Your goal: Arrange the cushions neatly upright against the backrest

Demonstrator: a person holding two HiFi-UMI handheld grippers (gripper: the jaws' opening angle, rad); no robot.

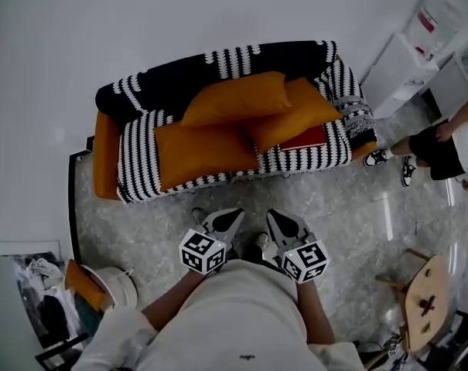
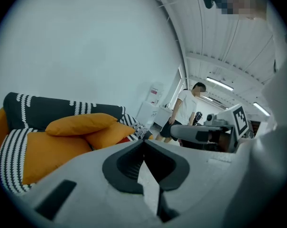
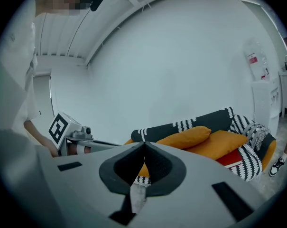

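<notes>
In the upper middle of the head view, three orange cushions lie slumped on the seat of the sofa, and none stands upright. The left cushion lies flat, its long axis running left to right along the seat. The middle cushion rests across its upper edge, just below the backrest, and also overlaps the right cushion. The right cushion slants toward the lower left and partly covers a flat red thing that I cannot identify.

From the tongs the whole heap lies straight up the frame, with a stretch of bare floor between, so both tongs are well apart from the sofa. The left tongs sit below the left cushion's right end and look the nearer to it. The right tongs sit below the right cushion's lower corner.

Each gripper view shows its jaws pressed together with nothing between them: left tongs, right tongs.

In my judgement the coming move is a reach up the frame, with the jaws opening on the way. The middle cushion, lying on top, seems the likely first grab.
</notes>
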